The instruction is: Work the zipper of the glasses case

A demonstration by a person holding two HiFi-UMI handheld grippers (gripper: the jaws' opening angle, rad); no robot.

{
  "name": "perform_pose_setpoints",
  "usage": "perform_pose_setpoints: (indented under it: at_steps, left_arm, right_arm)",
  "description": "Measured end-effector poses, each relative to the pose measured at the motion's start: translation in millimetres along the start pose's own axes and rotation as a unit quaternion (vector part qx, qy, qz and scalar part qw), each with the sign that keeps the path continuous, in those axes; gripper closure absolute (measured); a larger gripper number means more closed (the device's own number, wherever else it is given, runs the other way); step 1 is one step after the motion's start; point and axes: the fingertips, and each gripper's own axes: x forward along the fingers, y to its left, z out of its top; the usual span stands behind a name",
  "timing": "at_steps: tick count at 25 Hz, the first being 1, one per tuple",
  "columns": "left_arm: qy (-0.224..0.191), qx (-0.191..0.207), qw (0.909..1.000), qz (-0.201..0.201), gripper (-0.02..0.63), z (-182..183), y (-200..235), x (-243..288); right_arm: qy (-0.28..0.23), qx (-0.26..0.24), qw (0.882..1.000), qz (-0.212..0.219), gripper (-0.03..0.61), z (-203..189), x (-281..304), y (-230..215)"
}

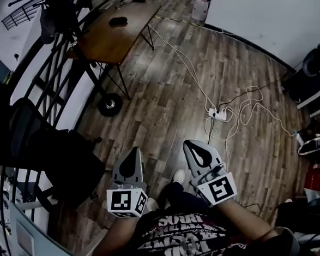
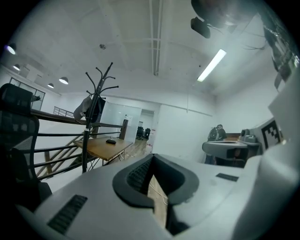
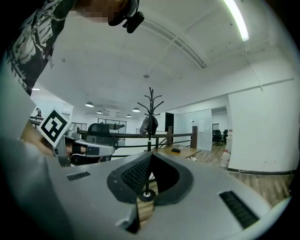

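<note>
- Carrying both tools low in front of the body, the person stands over a brown wood-plank floor [image 1: 167,98]. No zipper work is under way, so I judge this to be the approach, before any contact.
- At the far left a black mesh office chair [image 1: 33,138] sits beside a dark railing.
- In the upper left a brown wooden bench [image 1: 109,39] on thin black legs stands well apart from both grippers. A small black rounded object [image 1: 118,21] lies on its top, too small to identify.
- No view shows anything I can name as the glasses case. Whether that black object is it, I cannot tell.
- The grey left gripper [image 1: 133,153] has its jaws pressed together with nothing between them. Its own view looks roughly level towards the bench and a tall black coat stand [image 2: 96,108].
- The grey right gripper [image 1: 191,146], just beside the left one, also has its jaws pressed together and empty.
- Further right, a white power strip [image 1: 218,114] lies on the floor with white cables [image 1: 181,55] trailing from it.
- The next move calls for finding the case and bringing both grippers to it, then spreading the jaws. One gripper would likely steady the case body while the other pinches the zipper pull. That pull is probably small, so it will need careful lining up.
</note>
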Motion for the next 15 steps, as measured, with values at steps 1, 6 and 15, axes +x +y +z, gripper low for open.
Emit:
perform_pose_setpoints:
  at_steps: [1,6,15]
  left_arm:
    - [0.002,0.000,1.0000,0.005,0.607,-1,1,12]
    - [0.014,-0.005,0.9996,0.025,0.607,-12,4,67]
    - [0.000,0.011,0.9991,0.041,0.607,7,-15,124]
  right_arm:
    - [0.002,0.002,1.000,0.003,0.580,-2,9,-11]
    - [0.020,0.017,0.999,0.038,0.580,-25,38,-49]
    - [0.009,0.008,0.998,0.068,0.580,-21,60,-102]
